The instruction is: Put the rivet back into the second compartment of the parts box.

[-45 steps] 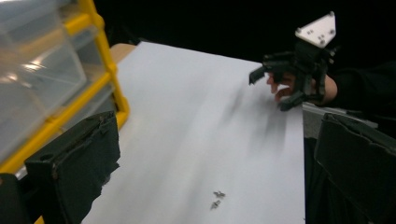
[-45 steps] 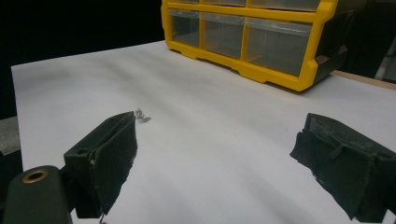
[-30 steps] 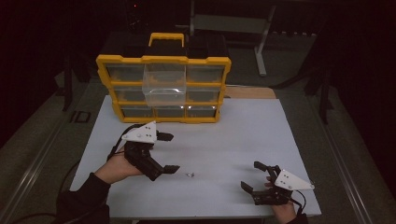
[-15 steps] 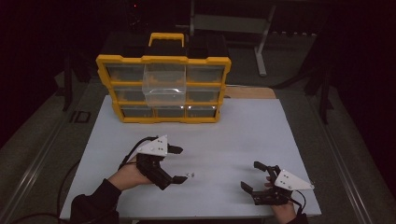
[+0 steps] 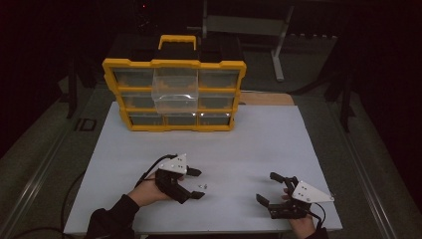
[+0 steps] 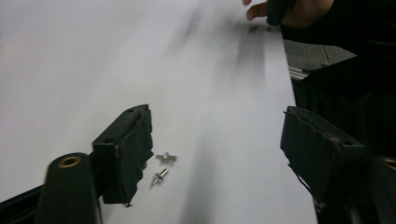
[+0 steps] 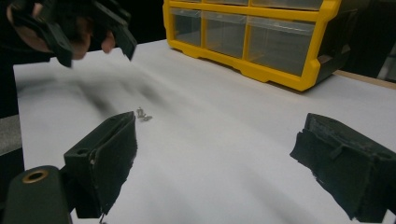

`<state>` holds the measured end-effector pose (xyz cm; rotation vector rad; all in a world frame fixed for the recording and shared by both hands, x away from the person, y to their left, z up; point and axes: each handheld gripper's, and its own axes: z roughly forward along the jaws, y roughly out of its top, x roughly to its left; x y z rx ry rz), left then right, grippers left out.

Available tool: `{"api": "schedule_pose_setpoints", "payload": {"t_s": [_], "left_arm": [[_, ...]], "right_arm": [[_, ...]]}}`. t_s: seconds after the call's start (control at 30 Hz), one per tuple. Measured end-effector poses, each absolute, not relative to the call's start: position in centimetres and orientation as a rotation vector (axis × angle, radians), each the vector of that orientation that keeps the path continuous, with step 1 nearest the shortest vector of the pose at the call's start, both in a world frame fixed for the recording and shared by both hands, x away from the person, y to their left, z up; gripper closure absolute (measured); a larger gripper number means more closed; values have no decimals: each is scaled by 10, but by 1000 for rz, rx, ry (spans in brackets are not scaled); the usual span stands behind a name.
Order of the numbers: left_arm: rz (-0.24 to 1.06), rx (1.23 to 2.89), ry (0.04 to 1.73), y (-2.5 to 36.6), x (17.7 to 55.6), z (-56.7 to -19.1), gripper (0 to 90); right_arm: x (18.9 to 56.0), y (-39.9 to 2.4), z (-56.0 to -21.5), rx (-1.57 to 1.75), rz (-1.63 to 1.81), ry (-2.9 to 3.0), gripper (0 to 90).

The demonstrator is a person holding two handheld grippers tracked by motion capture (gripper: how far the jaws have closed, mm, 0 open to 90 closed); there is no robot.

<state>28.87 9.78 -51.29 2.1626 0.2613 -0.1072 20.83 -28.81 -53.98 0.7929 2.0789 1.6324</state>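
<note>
Two small silver screws (image 6: pixel 161 166) lie side by side on the white table (image 5: pixel 239 149); in the high view the screws (image 5: pixel 202 185) sit just right of my left gripper (image 5: pixel 195 183). That gripper is open, its jaws spread wide, and the screws rest by its left jaw, untouched. My right gripper (image 5: pixel 268 188) stands open near the front right corner with nothing between its jaws. From the right gripper view the screws (image 7: pixel 141 114) lie ahead on the table, below the left gripper (image 7: pixel 95 39).
A yellow drawer organizer (image 5: pixel 174 94) stands at the table's far edge; one clear drawer (image 5: pixel 175 92) in its middle column is pulled out. The organizer (image 7: pixel 252 37) fills the back of the right gripper view. Dark floor and a metal stand surround the table.
My left gripper has moved right and toward the front edge, coming down beside the screws. The right gripper has stayed where it was.
</note>
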Motion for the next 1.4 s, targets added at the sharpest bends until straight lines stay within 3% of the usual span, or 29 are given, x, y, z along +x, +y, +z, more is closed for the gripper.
{"api": "schedule_pose_setpoints", "payload": {"t_s": [0.33,0.7,1.13,1.4], "left_arm": [[-97,2190,325,94,303,-535,462],[-92,2296,333,85,309,-557,600],[-81,2331,322,83,311,-560,810],[-92,2341,329,83,311,-559,822]], "right_arm": [[208,-288,-540,797,1631,2082,112],[208,-288,-540,797,1632,2081,112],[208,-288,-540,804,1633,2082,113],[209,-288,-540,802,1629,2083,113]]}}
